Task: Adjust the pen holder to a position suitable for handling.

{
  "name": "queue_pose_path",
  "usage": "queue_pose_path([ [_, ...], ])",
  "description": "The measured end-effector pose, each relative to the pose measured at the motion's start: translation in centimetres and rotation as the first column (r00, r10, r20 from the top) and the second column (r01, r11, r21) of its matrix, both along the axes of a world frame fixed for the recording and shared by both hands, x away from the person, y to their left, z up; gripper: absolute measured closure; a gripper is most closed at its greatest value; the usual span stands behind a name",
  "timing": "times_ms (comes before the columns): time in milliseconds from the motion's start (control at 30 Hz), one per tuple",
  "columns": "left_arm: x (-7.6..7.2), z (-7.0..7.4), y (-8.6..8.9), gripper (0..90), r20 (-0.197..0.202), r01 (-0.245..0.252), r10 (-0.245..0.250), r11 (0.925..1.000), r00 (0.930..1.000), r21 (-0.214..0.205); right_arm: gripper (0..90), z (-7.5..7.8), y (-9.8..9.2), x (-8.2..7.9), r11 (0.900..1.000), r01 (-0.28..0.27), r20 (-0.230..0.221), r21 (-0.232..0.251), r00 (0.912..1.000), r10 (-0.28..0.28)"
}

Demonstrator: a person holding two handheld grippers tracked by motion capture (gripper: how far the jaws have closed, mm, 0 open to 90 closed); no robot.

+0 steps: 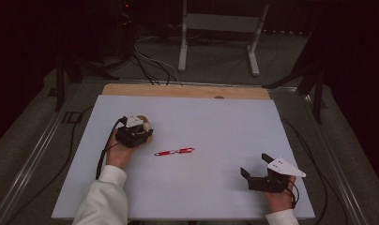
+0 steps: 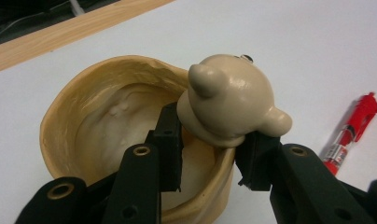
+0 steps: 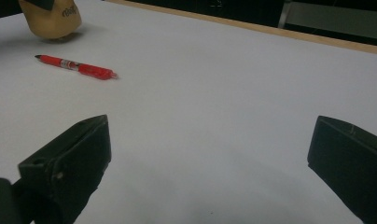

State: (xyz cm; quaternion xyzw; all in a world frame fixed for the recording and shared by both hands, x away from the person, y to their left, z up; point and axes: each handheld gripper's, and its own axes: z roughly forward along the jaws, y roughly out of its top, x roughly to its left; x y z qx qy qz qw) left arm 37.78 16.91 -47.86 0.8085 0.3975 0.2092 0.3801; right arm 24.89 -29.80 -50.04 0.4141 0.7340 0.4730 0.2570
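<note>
A beige soft cup (image 2: 84,107) with a small bear head (image 2: 233,98) on its rim stands at the left of the white table. My left gripper (image 2: 212,140) is shut on the cup's rim just under the bear head, one jaw inside the cup and one outside. From above, the left gripper (image 1: 133,133) covers most of the cup (image 1: 146,125). A red pen (image 1: 174,151) lies flat mid-table, to the right of the cup (image 3: 51,16). My right gripper (image 1: 254,165) rests open near the front right edge, nothing between its jaws (image 3: 210,135). The pen (image 3: 77,66) lies well beyond them.
The white table sheet (image 1: 216,126) ends in a wooden strip (image 1: 178,90) at the far edge. Beyond it stand a grey frame (image 1: 220,28) and floor cables (image 1: 150,65). A cable trails from each gripper off the table sides.
</note>
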Motion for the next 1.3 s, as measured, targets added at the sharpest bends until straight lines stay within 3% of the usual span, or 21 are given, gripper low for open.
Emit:
queue_pose_path([
  [700, -0.1, -0.2, -3.2, 65.4, -0.007, 0.088, -0.088, 0.9961, 0.9961, -0.012, 0.2, 0.0, 0.0, 0.0, 1.0000, -0.003, -0.002, 0.000, 1.0000, 0.003],
  [1300, -0.5, -0.7, -6.3, 65.4, -0.010, 0.175, -0.175, 0.9845, 0.9844, 0.007, 0.2, 0.0, 0.0, 0.0, 1.0000, -0.003, 0.000, 0.000, 1.0000, 0.003],
])
